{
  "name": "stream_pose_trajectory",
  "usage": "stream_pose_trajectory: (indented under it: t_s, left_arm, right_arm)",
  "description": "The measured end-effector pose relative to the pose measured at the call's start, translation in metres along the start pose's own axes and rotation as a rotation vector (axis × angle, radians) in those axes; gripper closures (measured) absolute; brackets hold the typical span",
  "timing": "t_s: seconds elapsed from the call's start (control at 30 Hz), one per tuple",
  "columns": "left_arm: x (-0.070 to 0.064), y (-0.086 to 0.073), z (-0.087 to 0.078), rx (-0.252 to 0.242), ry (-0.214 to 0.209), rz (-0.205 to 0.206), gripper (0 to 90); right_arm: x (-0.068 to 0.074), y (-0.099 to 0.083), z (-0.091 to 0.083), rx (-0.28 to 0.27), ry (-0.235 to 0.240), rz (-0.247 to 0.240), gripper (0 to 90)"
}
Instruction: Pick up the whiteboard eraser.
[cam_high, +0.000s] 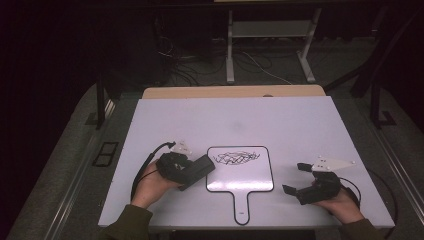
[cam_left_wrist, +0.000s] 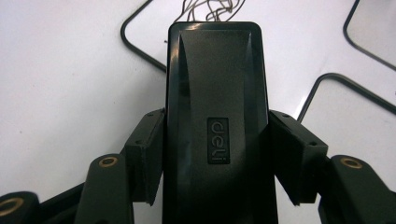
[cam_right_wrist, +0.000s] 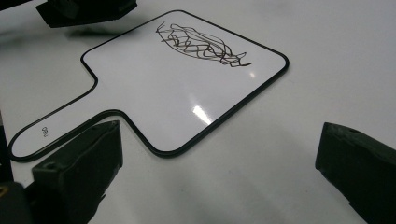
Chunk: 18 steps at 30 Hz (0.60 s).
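White table (cam_high: 165, 120): left claw (cam_left_wrist: 215, 154) pinching black eraser (cam_left_wrist: 215, 84) at handheld whiteboard's (cam_right_wrist: 154, 88) left edge; right claw (cam_right_wrist: 219, 177) spread, idle. Next: sweep right across scribble (cam_right_wrist: 198, 45).

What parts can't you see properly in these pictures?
- Underside of the black eraser: hidden in the left gripper view by its own top, and in the high view.
- The small print on the paddle whiteboard handle: too small in the high view.
- Room behind the table: too dark.
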<state>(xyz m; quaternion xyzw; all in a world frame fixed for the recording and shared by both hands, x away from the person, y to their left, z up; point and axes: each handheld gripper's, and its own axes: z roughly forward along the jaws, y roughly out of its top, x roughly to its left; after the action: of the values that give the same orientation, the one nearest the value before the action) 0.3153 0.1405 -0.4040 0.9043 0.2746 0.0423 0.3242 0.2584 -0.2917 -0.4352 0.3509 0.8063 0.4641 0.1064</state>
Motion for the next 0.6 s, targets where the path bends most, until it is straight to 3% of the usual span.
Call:
stream_pose_trajectory:
  t_s: [0.6]
  left_arm:
    - [0.005, 0.017, -0.007, -0.045, -0.001, 0.013, 39.2]
  right_arm:
    - [0.0, -0.001, 0.001, -0.002, 0.0, 0.009, 0.0]
